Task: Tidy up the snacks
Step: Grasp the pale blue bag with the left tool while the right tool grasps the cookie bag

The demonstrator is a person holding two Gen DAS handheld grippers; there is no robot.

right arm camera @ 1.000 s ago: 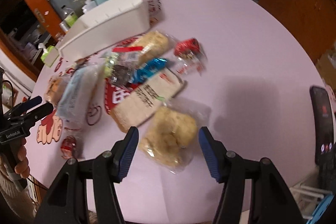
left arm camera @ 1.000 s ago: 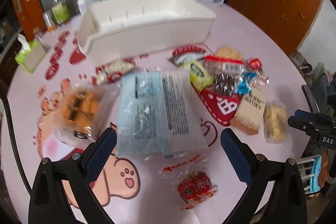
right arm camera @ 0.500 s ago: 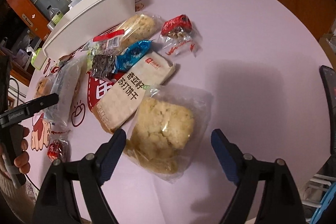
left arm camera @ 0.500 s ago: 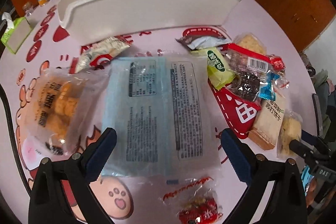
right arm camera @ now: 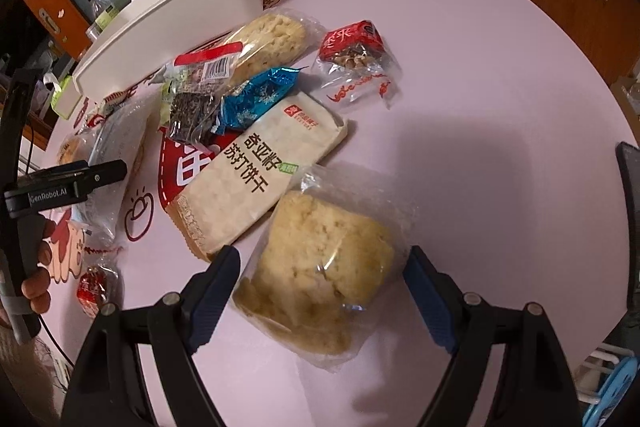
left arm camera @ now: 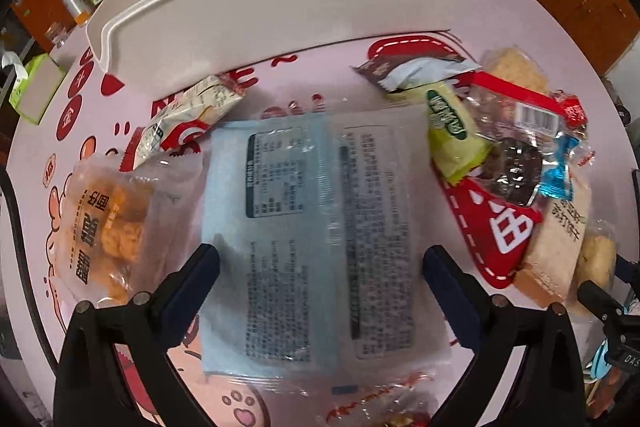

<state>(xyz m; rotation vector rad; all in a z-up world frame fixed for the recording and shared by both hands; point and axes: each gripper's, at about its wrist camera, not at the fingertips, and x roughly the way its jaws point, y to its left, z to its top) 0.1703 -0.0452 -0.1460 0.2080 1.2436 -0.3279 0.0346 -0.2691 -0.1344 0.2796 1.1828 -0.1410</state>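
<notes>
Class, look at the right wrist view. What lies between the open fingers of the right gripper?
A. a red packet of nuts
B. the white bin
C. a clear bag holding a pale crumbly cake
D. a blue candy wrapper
C: the right gripper stands open with the bag of pale cake lying on the table between its fingers, not yet squeezed.

Both grippers hang low with jaws spread wide — the left gripper and the right gripper. A bare hand grips the left one's handle.
</notes>
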